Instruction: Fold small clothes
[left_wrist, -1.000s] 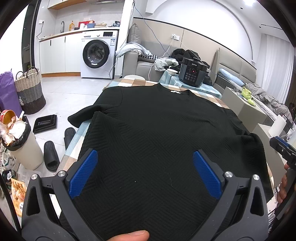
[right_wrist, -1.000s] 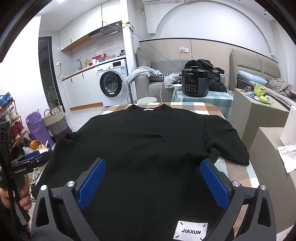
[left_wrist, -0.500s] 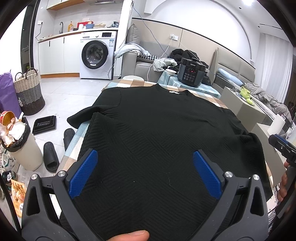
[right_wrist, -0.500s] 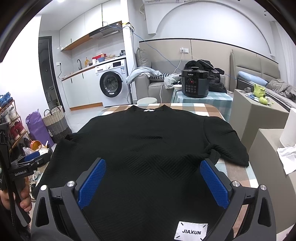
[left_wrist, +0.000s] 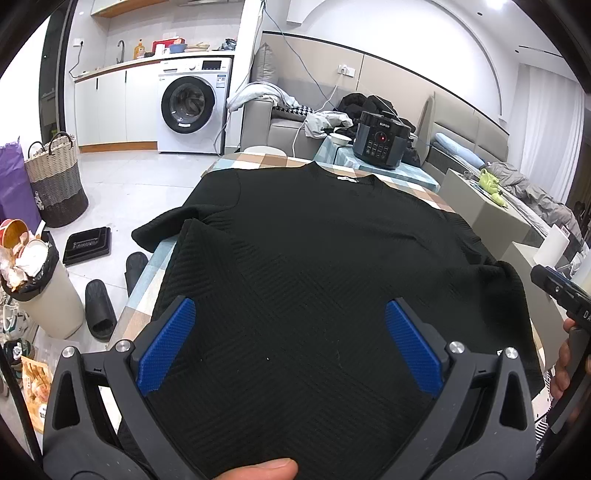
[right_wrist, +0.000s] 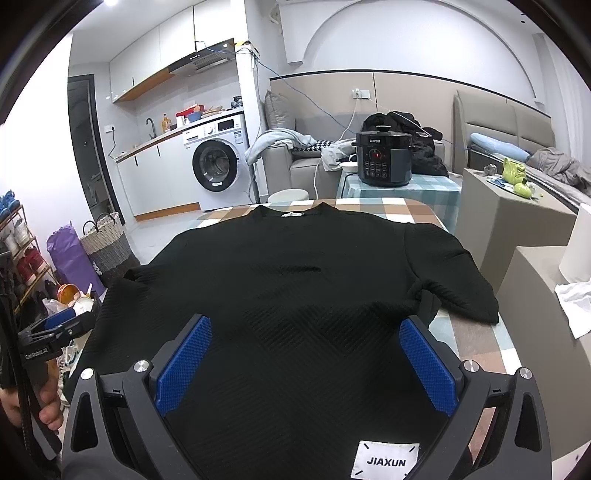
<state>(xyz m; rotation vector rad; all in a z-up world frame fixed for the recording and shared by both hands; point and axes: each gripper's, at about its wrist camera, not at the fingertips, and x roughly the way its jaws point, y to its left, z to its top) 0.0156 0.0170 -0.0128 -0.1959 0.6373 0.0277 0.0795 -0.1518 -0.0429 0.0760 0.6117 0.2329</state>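
Observation:
A black textured short-sleeved top (left_wrist: 314, 258) (right_wrist: 295, 288) lies spread flat on a checked table, neck at the far end, hem nearest me. Its left sleeve (left_wrist: 162, 229) hangs over the table's left edge and its right sleeve (right_wrist: 458, 291) rests on the right side. My left gripper (left_wrist: 290, 343) hovers open above the hem on the left half, blue pads wide apart and holding nothing. My right gripper (right_wrist: 306, 362) is open above the hem on the right half, also holding nothing. Each gripper shows at the edge of the other's view, held by a hand.
The checked table (right_wrist: 469, 347) ends close on the right, next to beige boxes (right_wrist: 517, 225). A black pressure cooker (left_wrist: 380, 144) stands on a small table behind. On the floor at left are a full bin (left_wrist: 37, 291), slippers (left_wrist: 99, 306) and a woven basket (left_wrist: 55, 181).
The left wrist view has drifted slightly forward and the scene sits a little lower. The top has not moved and both grippers stay open.

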